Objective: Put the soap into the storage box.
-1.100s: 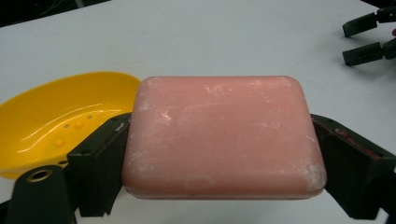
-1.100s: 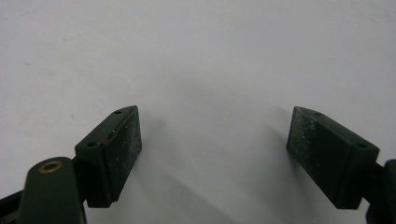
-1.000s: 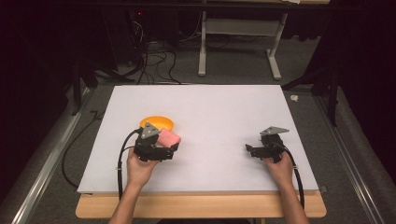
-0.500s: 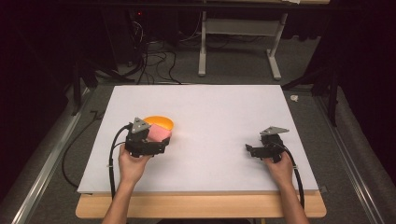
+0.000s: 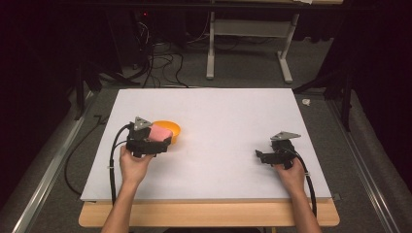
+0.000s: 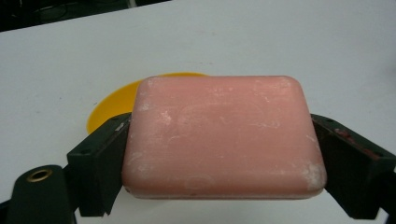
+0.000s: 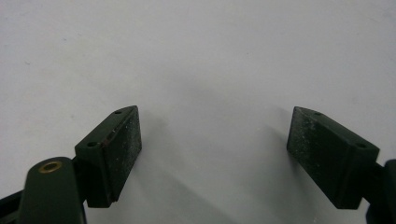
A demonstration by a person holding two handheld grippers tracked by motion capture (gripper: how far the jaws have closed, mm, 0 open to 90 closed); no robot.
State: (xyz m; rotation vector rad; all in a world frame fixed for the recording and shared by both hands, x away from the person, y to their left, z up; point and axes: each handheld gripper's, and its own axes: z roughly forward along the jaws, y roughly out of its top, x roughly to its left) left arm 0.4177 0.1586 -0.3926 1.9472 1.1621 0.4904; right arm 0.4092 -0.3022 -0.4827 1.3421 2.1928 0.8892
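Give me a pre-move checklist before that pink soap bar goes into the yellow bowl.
1. Grip: left gripper has both jaws pressed on the sides of the pink rectangular soap bar: ok.
2. Bar attitude: held level, broad face up: ok.
3. Target: round yellow plastic bowl sits under and beyond the bar: ok.
4. Bowl contents: interior mostly hidden by the bar: cannot tell.
5. Right gripper: jaws open, nothing between them, parked on the white table sheet away from the bowl: ok.
6. Bar centred over the bowl: cannot tell.
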